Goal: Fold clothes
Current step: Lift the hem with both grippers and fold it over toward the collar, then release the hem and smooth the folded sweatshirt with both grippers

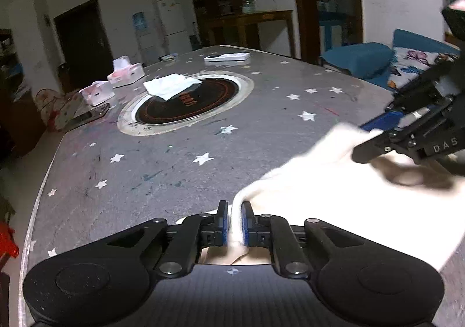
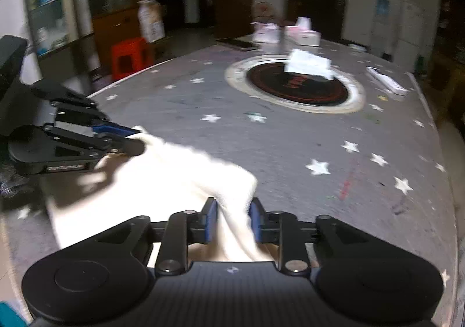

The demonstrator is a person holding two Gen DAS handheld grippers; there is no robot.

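- One white garment [image 1: 334, 196] lies at the near edge of the tabletop [image 1: 174, 158].
- The left tool [image 1: 232, 218] pinches a fold of it; the right tool [image 2: 232, 219] has cloth between slightly parted pads.
- Risk: the looser right grip may drop its corner, skewing the fold.
- Also: two tissue boxes [image 1: 125, 72], one folded cloth [image 1: 171, 85].

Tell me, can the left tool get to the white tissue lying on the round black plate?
Probably yes. The left tool has cream cloth between its fingers, but only bare starry table lies before the tissue.

Both wrist views look low across the shared table [image 1: 180, 181]
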